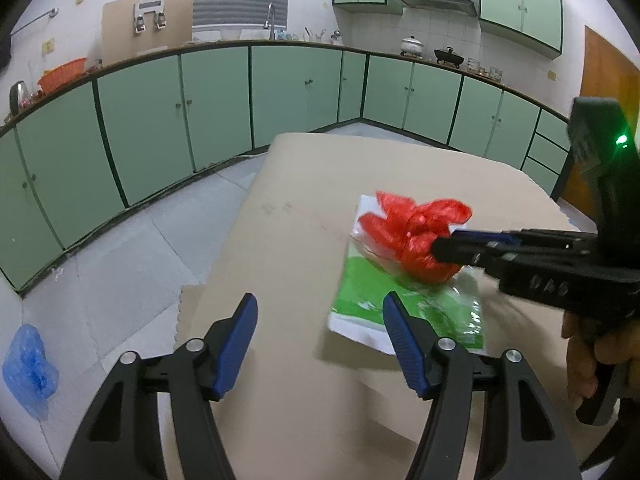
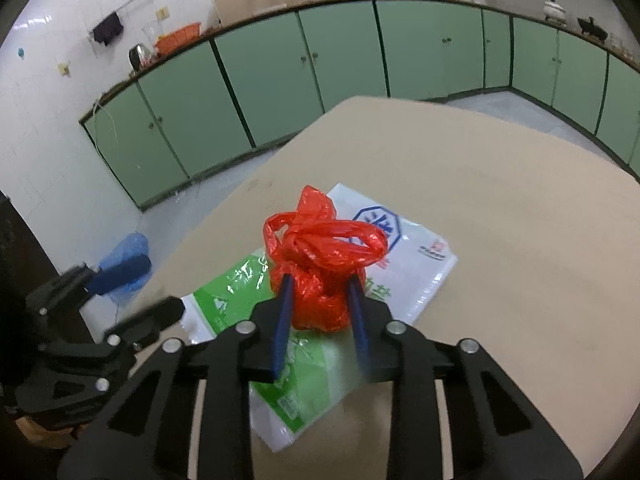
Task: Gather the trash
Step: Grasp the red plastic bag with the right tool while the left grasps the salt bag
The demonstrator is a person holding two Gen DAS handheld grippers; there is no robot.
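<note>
Even, cool indoor light fills both views with soft, faint shadows. Fisheye bending curves the cabinets and darkens the corners. The right tool looks motion-blurred from the left wrist; glare glints on the plastic package beneath it.

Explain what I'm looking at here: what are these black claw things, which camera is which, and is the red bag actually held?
Those are two hand-held grippers, each with a camera looking along its blue fingers. The left camera shows the left gripper open over the brown table, with nothing between its fingers. The right camera shows the right gripper with its fingers pressed on both sides of the knotted red bag, so it looks gripped. The bag sits on a flat green-and-white packet. A blue bag lies on the floor.
</note>
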